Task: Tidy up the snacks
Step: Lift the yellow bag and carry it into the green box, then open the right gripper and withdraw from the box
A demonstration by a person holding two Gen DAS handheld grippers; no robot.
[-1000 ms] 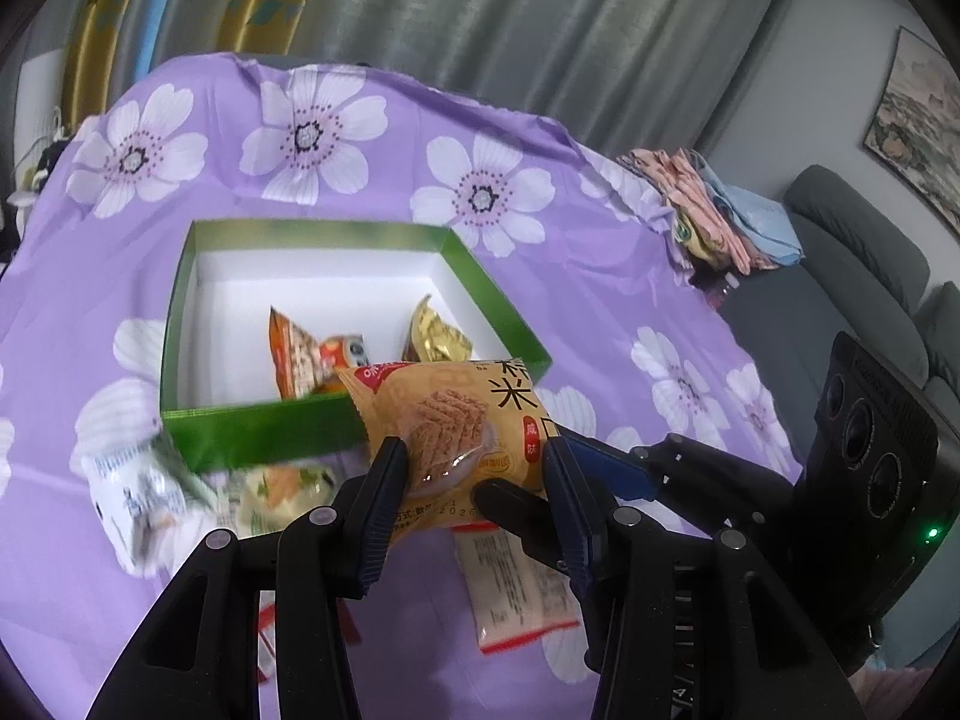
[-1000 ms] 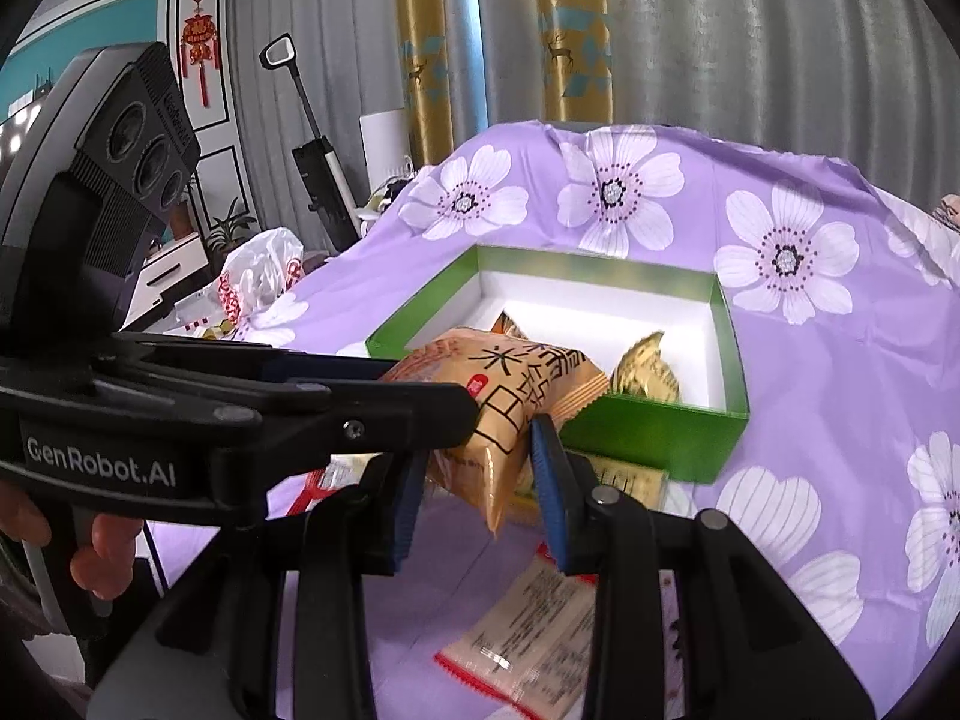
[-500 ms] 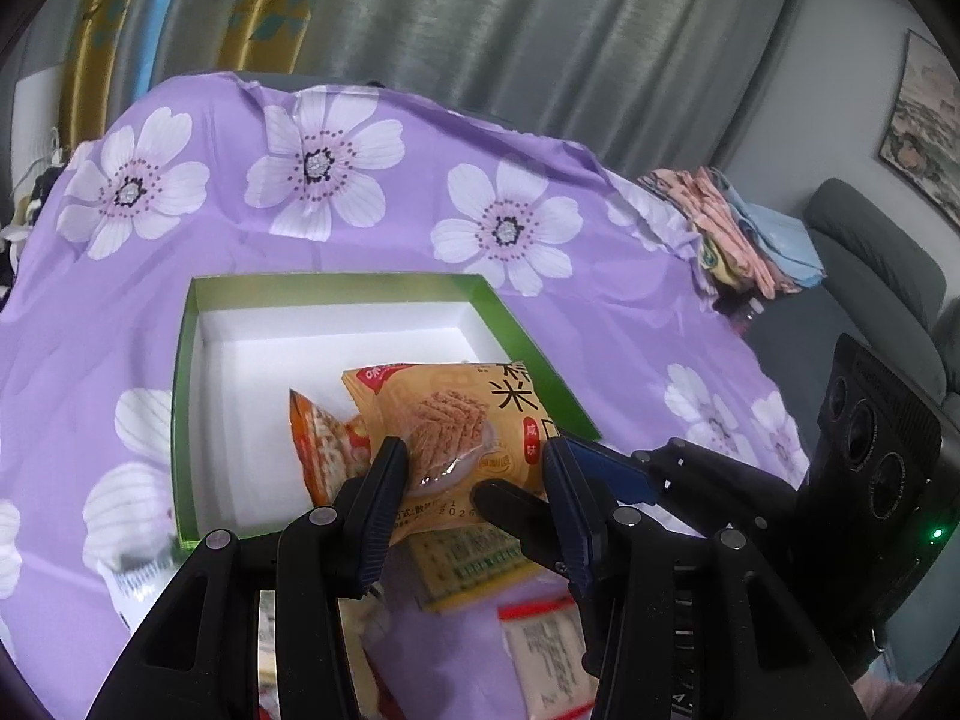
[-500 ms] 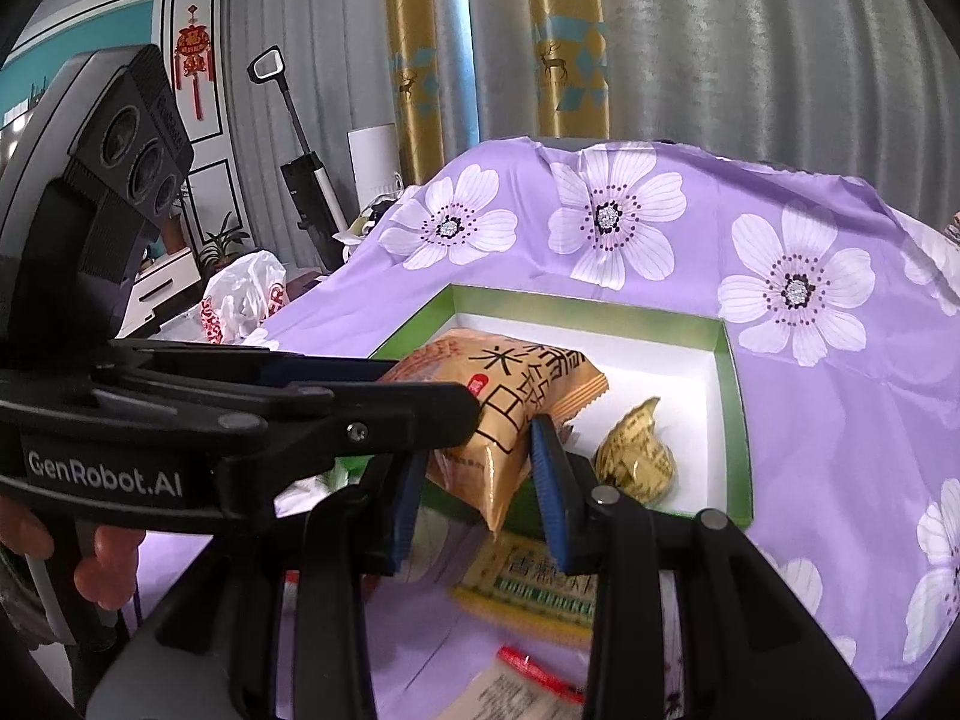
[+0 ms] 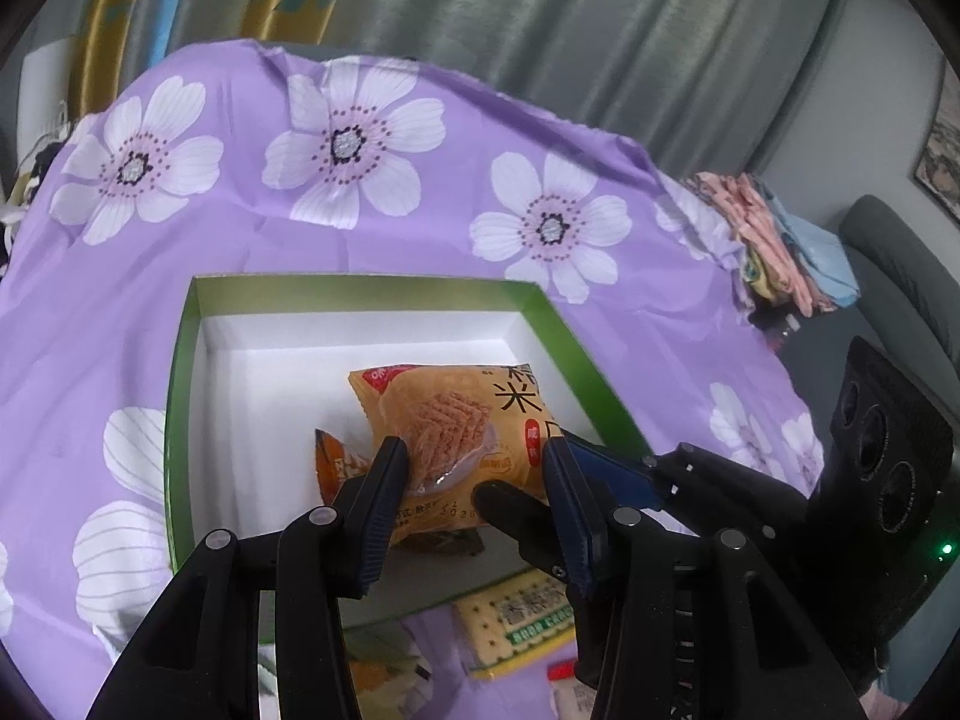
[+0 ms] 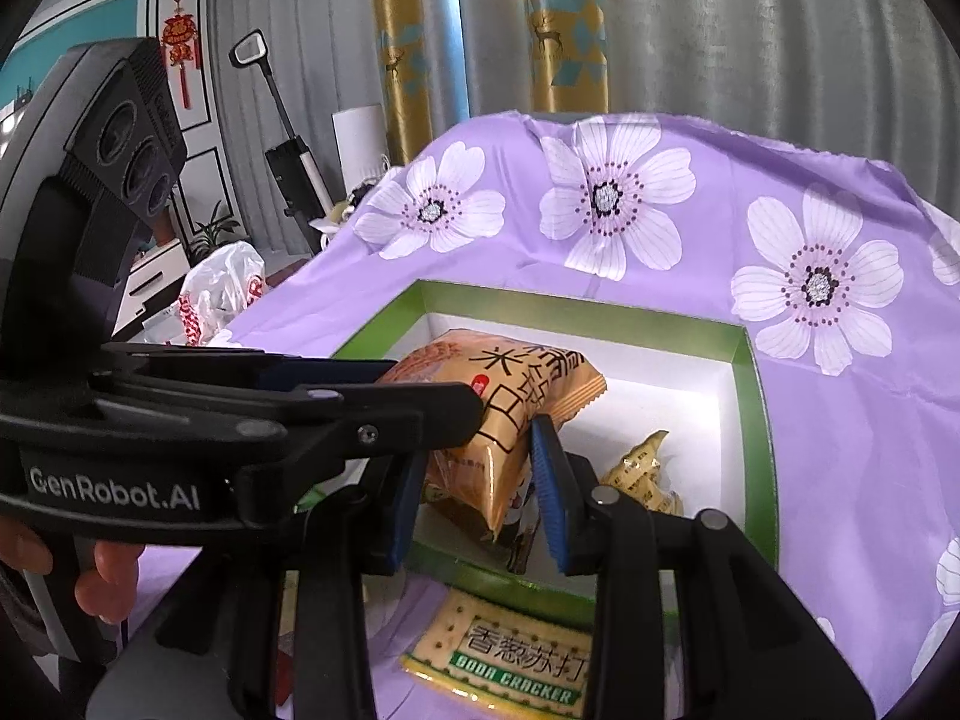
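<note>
A: Left gripper (image 5: 473, 457): status?

B: Item 1, left gripper: closed around the near end of one orange rice-cracker pack (image 5: 456, 414). Item 2, right gripper (image 6: 477, 456): reaching in from the side, pinching the same pack at its corner. The pack is held by both, in the air over the near right part of the green box (image 5: 372, 285), above the white floor and not resting on it.

A: Box contents?

B: Two entries. One orange packet (image 5: 330, 462), mostly hidden under the held pack. One gold-wrapped snack (image 6: 642, 468), by the right wall. Much of the floor is bare.

A: Outstanding stock?

B: One soda cracker pack (image 6: 516, 654), flat on the purple flowered cloth (image 5: 300, 228), just outside the near wall. Scraps of further wrappers show at the bottom edge of the left view, too cut off to count.

A: Progress?

B: By my reading, partway. Two are filed and a third is over the box but not set down. The soda crackers and whatever lies beside them are yet to go in.
</note>
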